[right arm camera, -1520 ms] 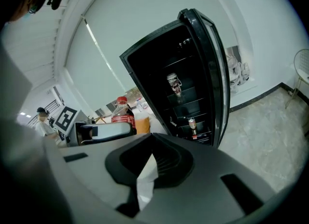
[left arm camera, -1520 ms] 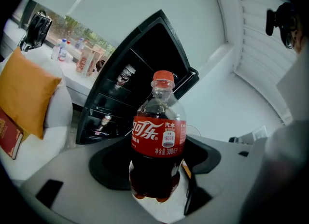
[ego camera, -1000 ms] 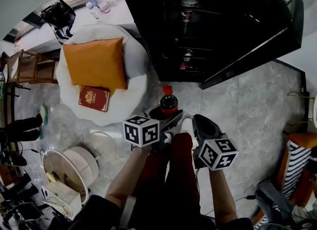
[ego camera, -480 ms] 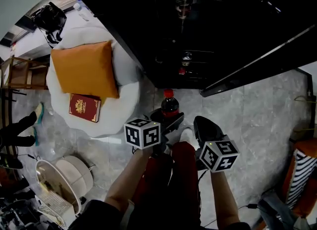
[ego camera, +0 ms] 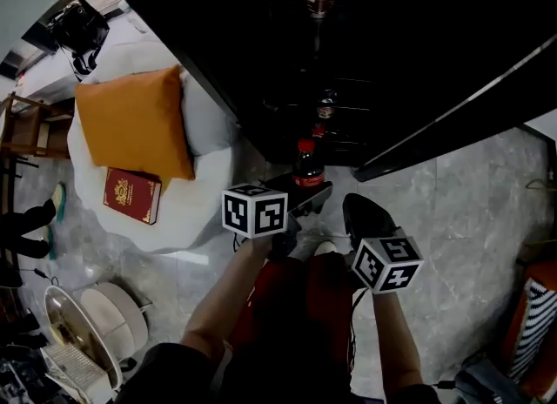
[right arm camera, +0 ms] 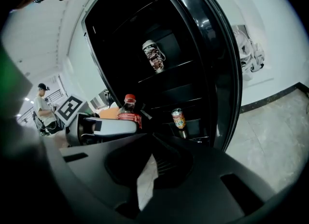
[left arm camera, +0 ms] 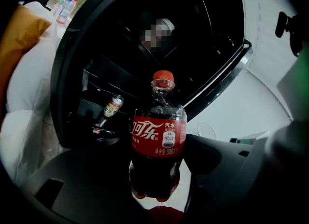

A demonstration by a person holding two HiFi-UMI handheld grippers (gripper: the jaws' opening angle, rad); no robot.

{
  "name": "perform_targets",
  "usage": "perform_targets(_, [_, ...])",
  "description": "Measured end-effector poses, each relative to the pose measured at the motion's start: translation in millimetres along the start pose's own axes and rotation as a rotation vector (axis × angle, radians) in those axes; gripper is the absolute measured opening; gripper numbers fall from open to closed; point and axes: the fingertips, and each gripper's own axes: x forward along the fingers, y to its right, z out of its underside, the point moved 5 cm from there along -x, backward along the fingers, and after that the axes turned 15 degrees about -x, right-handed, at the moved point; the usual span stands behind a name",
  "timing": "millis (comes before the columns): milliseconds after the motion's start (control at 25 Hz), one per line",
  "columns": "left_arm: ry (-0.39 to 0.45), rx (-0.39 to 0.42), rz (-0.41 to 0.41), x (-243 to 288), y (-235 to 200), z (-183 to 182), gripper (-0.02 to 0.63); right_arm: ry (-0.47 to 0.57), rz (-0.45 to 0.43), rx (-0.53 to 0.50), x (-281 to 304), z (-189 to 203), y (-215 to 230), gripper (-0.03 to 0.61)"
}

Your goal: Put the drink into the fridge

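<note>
Your left gripper (ego camera: 300,200) is clamped on the cola bottle (left arm camera: 158,136), with one jaw on each side of its lower body, below the red label. The bottle stands upright, red cap on top, and the dark drink fills it up to the neck. You hold it in the air in front of the black fridge (ego camera: 261,63), and it rests on no shelf. The fridge door (right arm camera: 219,78) stands wide open on your right.

Your right gripper (right arm camera: 145,165) holds nothing. Its jaws are drawn together, with only a thin wedge of floor showing between them. It sits just beside the left gripper on its right, pointing at the same open fridge.

Inside the fridge, an orange drink can (right arm camera: 178,119) stands on a lower shelf. A patterned container (right arm camera: 153,56) stands on a shelf higher up; what it is cannot be made out.

To your left, a white pouf (ego camera: 204,193) stands on the grey marbled floor (ego camera: 470,211), just beside the fridge. On it lie an orange cushion (ego camera: 130,119) and a red book (ego camera: 132,195), the book at the cushion's near edge.
</note>
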Motion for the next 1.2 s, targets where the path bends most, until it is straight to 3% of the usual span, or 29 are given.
perform_targets(560, [-0.002, 0.131, 0.046, 68.6, -36.0, -27.0, 0.319, 0.106, 0.006, -0.154, 59.6, 32.2, 41.0, 0.018])
perform_targets(960, [-0.012, 0.228, 0.082, 91.1, -35.7, -46.9, 0.319, 0.133, -0.007, -0.252, 84.9, 56.4, 46.3, 0.018])
perform_targets(1200, [-0.035, 0.173, 0.17, 97.7, -20.2, -64.3, 0.319, 0.138, -0.015, -0.316, 89.0, 45.0, 46.3, 0.018])
